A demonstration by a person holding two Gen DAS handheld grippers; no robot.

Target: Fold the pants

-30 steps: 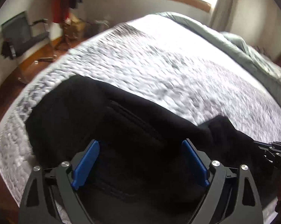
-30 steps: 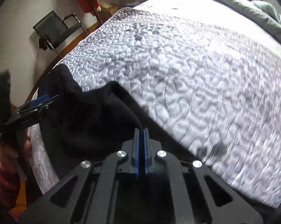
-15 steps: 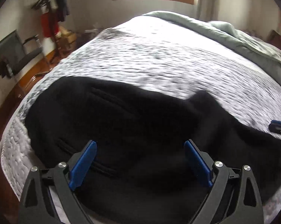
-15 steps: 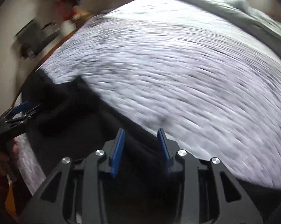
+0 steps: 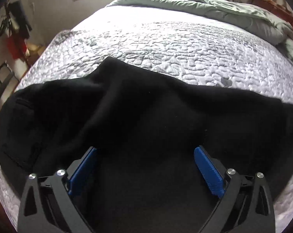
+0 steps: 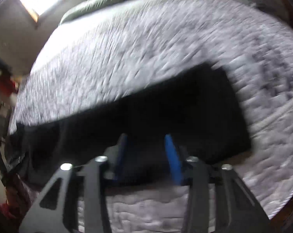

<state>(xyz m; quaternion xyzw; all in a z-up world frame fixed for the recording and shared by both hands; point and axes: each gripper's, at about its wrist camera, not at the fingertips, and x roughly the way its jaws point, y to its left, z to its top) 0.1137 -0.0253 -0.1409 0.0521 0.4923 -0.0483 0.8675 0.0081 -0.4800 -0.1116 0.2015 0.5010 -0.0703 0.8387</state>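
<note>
Let go of the pants point(image 6: 165, 112) at 6 o'clock, right claw point(image 6: 146, 143) opening with nothing pinched, left claw point(image 5: 146, 155) spread wide, leg laid flat for folding.

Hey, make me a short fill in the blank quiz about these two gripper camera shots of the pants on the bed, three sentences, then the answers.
1. The pants spread across the quilted bedspread are ____ in colour.
2. The left gripper hangs over the pants with its jaws wide ____.
3. The pads on the fingers of the right gripper, whose jaws are opening with nothing pinched, are ____ in colour.

Missing words: black; open; blue
</note>
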